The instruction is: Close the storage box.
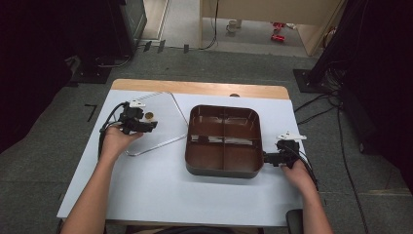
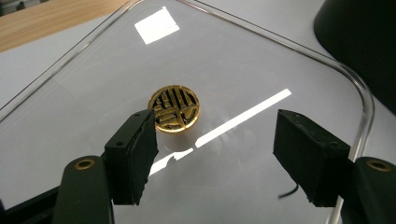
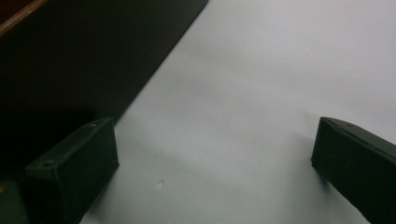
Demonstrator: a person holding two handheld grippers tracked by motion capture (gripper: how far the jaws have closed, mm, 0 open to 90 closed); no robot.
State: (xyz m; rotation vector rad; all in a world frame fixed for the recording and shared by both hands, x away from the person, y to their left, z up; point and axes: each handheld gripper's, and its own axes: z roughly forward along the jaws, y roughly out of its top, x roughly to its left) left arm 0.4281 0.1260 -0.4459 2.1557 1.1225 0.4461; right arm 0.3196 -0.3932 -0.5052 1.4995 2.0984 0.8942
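Note:
A clear lid (image 1: pixel 168 124) with a round gold knob (image 1: pixel 150 116) lies flat on the white table, left of a brown four-compartment tray (image 1: pixel 221 171). My left gripper (image 1: pixel 148 126) hovers low over the lid (image 2: pixel 233 60), open. In the left gripper view the gold knob (image 2: pixel 174 108) sits just past the tip of the left jaw, and nothing is between the pads of my left gripper (image 2: pixel 215 128). My right gripper (image 1: pixel 268 158) rests at the tray's right side, open and empty. In the right gripper view the tray's dark wall (image 3: pixel 93 56) runs beside the left jaw of my right gripper (image 3: pixel 215 140).
The tray's compartments look empty. A white sheet (image 1: pixel 160 190) covers the table, with a bare wooden strip (image 1: pixel 195 87) along the far edge. Cables (image 1: pixel 104 124) trail from both grippers. Dark equipment and stands flank the table on the floor.

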